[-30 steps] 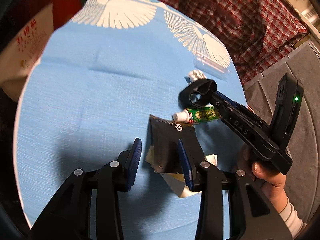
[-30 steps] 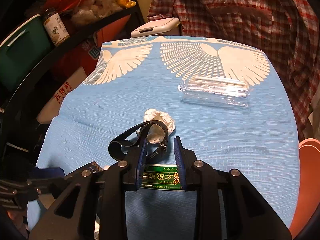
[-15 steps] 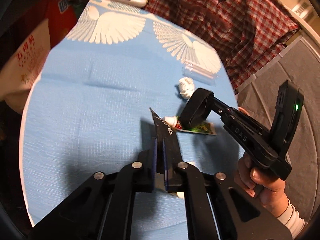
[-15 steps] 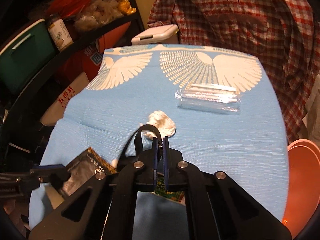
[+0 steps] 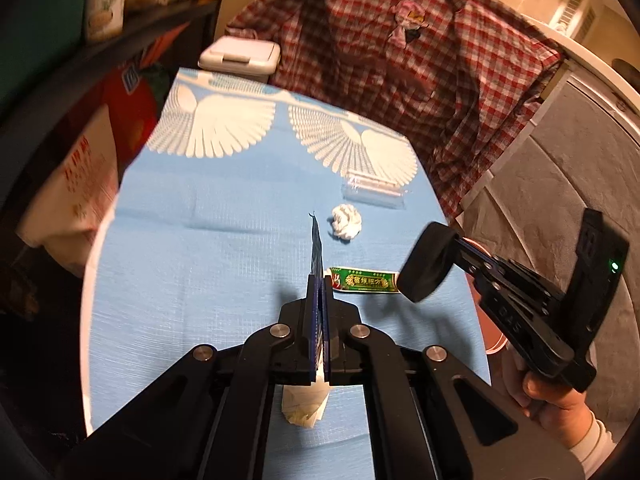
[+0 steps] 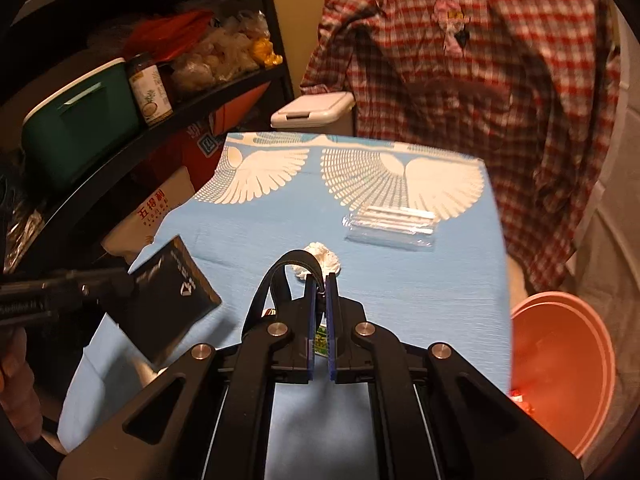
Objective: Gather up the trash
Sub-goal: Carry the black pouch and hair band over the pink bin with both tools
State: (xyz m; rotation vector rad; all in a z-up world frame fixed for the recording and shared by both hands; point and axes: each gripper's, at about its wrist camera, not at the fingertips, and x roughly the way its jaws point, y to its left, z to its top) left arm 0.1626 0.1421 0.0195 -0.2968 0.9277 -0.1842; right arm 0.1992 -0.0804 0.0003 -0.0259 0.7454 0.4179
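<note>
My left gripper point(image 5: 319, 292) is shut on a black foil packet point(image 5: 316, 248), held edge-on above the blue tablecloth point(image 5: 208, 264). In the right wrist view the same packet point(image 6: 172, 296) hangs flat-faced from the left gripper point(image 6: 116, 284). My right gripper point(image 6: 320, 284) is shut on a black band loop point(image 6: 296, 276), lifted off the cloth; the loop point(image 5: 430, 266) also shows at the right gripper point(image 5: 460, 246). A green tube point(image 5: 364, 280), a crumpled white tissue point(image 5: 346, 222) and a clear plastic wrapper point(image 5: 376, 192) lie on the cloth. A folded paper scrap point(image 5: 306, 404) lies under my left fingers.
An orange bucket point(image 6: 560, 360) stands on the floor right of the table. A plaid shirt point(image 6: 460, 60) hangs behind the table, next to a white lidded bin point(image 6: 312, 110). A dark shelf point(image 6: 120, 136) with a green box and a jar is at the left.
Both grippers closed, the left on the black packet and the right on the black loop, and both rose off the cloth. The green tube stayed on the table.
</note>
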